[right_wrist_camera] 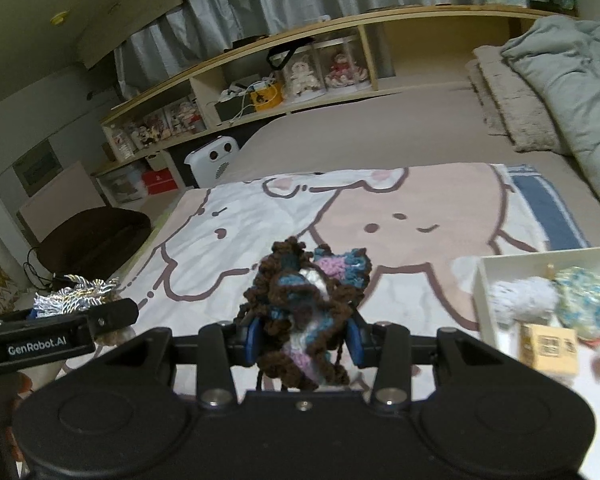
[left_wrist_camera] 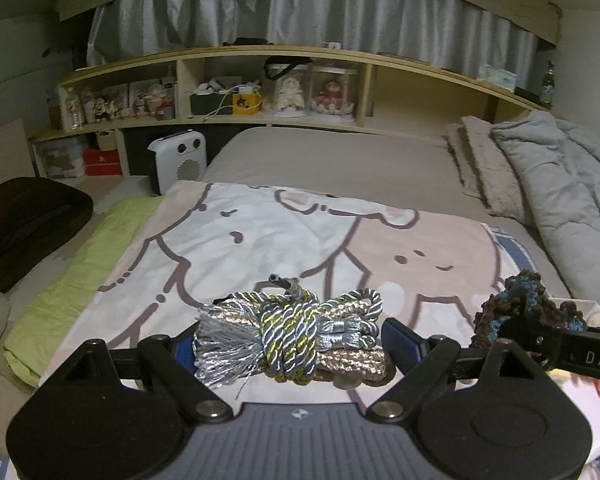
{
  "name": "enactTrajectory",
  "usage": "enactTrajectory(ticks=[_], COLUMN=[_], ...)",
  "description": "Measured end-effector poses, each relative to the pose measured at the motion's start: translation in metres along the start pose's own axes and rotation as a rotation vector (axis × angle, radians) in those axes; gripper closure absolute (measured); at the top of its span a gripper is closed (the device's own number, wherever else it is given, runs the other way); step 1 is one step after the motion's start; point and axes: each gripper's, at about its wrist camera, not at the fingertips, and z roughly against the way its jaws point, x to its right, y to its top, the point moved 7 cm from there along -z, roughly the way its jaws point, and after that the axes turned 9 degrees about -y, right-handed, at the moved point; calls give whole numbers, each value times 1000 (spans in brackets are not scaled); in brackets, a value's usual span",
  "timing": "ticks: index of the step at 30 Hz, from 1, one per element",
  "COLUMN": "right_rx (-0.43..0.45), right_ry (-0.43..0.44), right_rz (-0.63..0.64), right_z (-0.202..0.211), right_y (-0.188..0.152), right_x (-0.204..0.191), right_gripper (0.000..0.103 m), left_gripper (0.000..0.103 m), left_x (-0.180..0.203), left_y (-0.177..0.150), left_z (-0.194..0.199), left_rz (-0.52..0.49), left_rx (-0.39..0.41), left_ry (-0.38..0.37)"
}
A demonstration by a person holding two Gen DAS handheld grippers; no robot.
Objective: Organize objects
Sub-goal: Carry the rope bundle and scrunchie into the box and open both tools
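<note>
My left gripper is shut on a bundle of twisted cord, silver, gold and beige with a grey tassel, held above the cartoon-print sheet. My right gripper is shut on a crocheted yarn piece, brown, blue, pink and white, held above the same sheet. The yarn piece and the right gripper's body also show at the right edge of the left wrist view. The cord bundle shows at the left of the right wrist view.
A white tray at the right holds a white fluffy ball, a blue-yellow yarn ball, a small yellow box and a red item. A grey duvet, a white heater, a dark cushion and wooden shelves surround the bed.
</note>
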Motion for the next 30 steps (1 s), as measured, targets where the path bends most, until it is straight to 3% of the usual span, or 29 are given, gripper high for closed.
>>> enactTrajectory(ticks=[15, 30], right_rx=[41, 44], right_ry=[-67, -184], right_rz=[-51, -112], right_z=[74, 105], right_y=[-7, -25], right_x=[75, 178], right_gripper=[61, 61], left_gripper=[14, 14], left_x=[88, 205], left_y=[-13, -34], left_z=[24, 0], left_rz=[-59, -124], left_rx=[-6, -53], left_ry=[-104, -261])
